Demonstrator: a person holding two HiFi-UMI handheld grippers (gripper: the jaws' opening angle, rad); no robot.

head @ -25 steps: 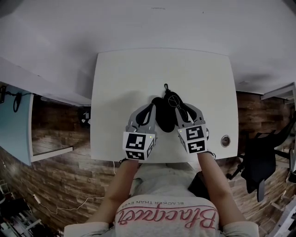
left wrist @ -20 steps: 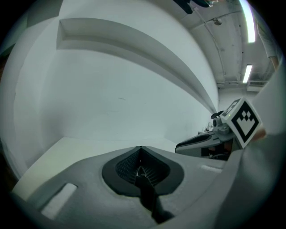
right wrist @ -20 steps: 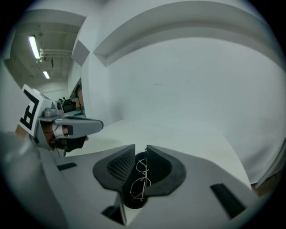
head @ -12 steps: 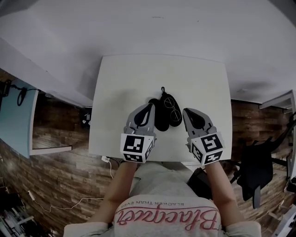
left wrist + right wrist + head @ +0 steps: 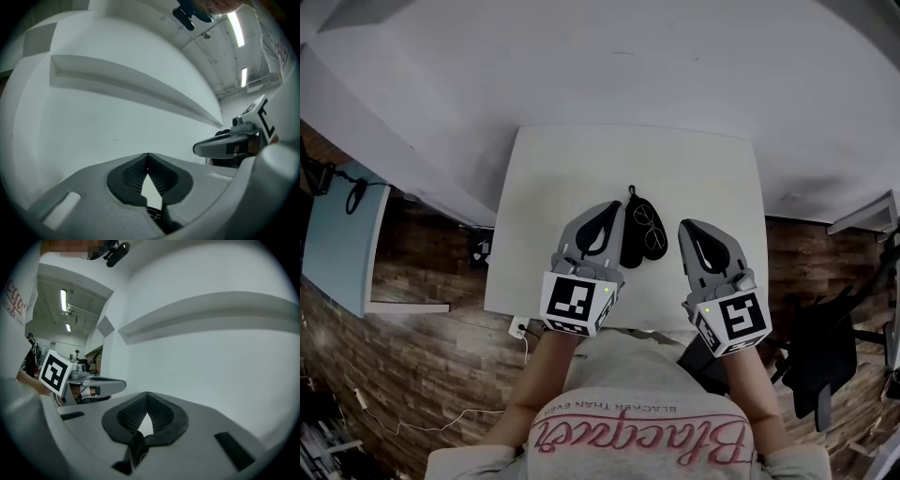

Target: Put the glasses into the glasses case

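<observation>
**Head view: glasses on the open case, both claws closed and empty**

Head view shows the glasses (image 5: pixel 649 223), thin round wire frames, lying on the right half of the black glasses case (image 5: pixel 630 248). The case lies open on the white bench (image 5: pixel 581 159), a little nearer the bench's near edge than its far one. A short dark cord sticks out from the case's far end.

The left claw (image 5: pixel 611 208) sits just left of the case, its side close against the case's left half; whether they touch cannot be told. The right claw (image 5: pixel 686 227) is just right of the case, with a strip of bare bench between them. Both point away from the person.

Left gripper view has the left claw (image 5: pixel 147 157) with its tips meeting and nothing between them, facing a plain white wall. Right gripper view shows the same for the right claw (image 5: pixel 147 394): tips together, holding nothing.

Around the bench, wood-pattern floor (image 5: pixel 422 366) shows on both sides, with a dark office chair (image 5: pixel 825 342) to the right and a thin cable (image 5: pixel 469 408) trailing on the floor at near left.
</observation>
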